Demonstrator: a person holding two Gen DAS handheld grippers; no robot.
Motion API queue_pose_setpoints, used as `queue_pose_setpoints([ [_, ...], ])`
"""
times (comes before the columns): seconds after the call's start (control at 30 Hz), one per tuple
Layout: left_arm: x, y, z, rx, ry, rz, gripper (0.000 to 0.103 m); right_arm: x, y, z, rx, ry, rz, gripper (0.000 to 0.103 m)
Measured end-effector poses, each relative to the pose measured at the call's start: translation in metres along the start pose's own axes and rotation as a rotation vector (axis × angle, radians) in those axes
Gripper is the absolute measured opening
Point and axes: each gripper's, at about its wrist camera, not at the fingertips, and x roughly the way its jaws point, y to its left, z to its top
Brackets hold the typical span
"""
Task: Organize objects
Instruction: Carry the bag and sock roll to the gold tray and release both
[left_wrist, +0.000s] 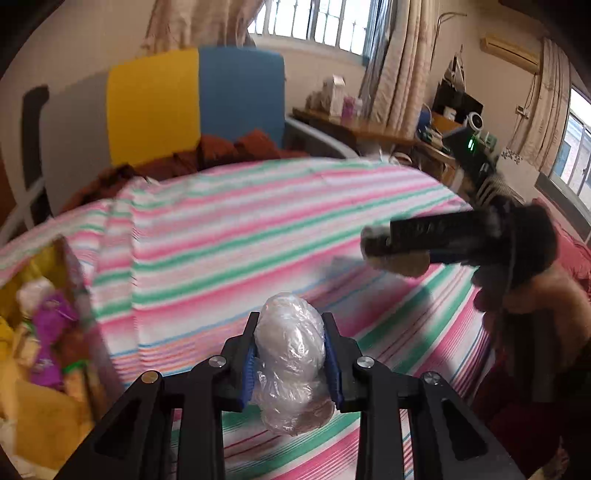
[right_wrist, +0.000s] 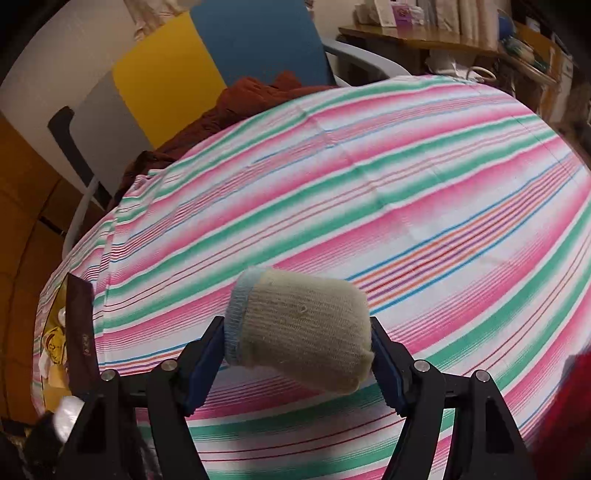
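My left gripper (left_wrist: 290, 338) is shut on a crumpled clear plastic bag (left_wrist: 291, 365), held above the pink, green and white striped bedsheet (left_wrist: 229, 229). My right gripper (right_wrist: 297, 345) is shut on a rolled beige sock with a light blue cuff (right_wrist: 301, 332), also held over the striped sheet (right_wrist: 369, 177). In the left wrist view the right gripper (left_wrist: 373, 243) comes in from the right, blurred, with a gloved hand (left_wrist: 524, 258) behind it and the beige sock (left_wrist: 402, 264) between its fingers.
An open cardboard box (left_wrist: 44, 325) with yellow and purple packets stands at the bed's left edge; its dark flap (right_wrist: 81, 332) shows in the right wrist view. A rust-brown blanket (left_wrist: 221, 151) lies at the headboard (left_wrist: 192, 99). A cluttered desk (left_wrist: 369, 129) stands behind the bed.
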Motion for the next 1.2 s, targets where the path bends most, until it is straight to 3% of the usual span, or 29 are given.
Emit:
queue_pose_setpoints([
  [0.37, -0.066, 0.041, 0.005, -0.067, -0.088, 0.118, 0.03, 0.003, 0.037, 0.005, -0.097, -0.07, 0.056, 0.074],
  [0.73, -0.116, 0.114, -0.029, -0.219, -0.117, 0.213, 0.03, -0.002, 0.092, -0.019, -0.239, -0.048, 0.084, 0.074],
  [1.2, -0.172, 0.216, -0.08, -0.465, -0.175, 0.359, 0.03, -0.033, 0.239, -0.082, -0.502, -0.061, 0.315, 0.074],
])
